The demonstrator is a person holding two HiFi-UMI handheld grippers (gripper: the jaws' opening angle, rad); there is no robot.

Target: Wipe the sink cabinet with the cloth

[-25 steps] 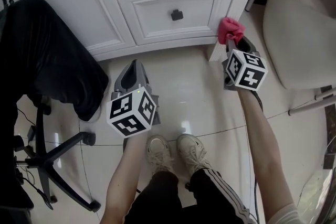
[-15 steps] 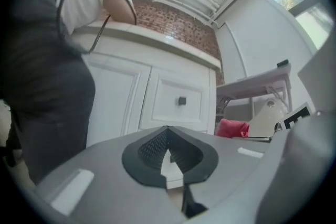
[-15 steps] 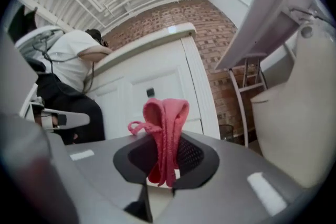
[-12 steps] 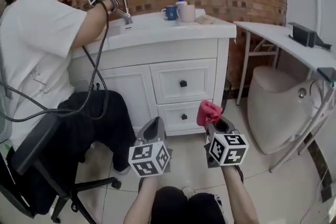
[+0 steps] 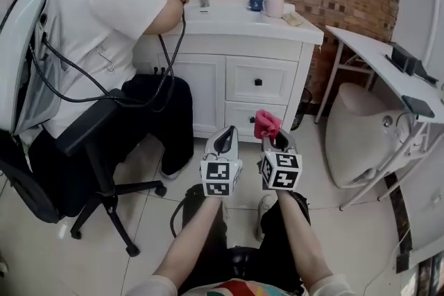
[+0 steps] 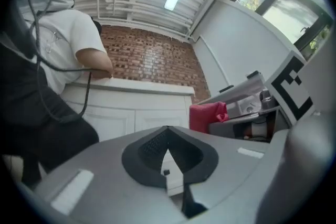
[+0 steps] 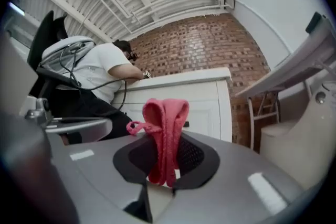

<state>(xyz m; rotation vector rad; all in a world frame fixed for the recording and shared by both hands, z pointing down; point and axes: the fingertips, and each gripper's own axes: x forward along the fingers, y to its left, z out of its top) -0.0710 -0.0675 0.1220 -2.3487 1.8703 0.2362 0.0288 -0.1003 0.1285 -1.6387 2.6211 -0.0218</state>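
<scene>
Person [image 5: 104, 17] blocks cabinet [image 5: 267, 66] L door — R gripper [image 5: 275, 141] pinches cloth [image 5: 266, 124].

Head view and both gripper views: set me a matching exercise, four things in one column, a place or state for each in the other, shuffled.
1 cloth
2 left gripper
3 blue mug
4 drawer knob

A on top of the sink cabinet
B jaws together, nothing between them
C black, on the front of a drawer
D pinched in the right gripper

Pairs: 1-D, 2-B, 3-A, 4-C.
</scene>
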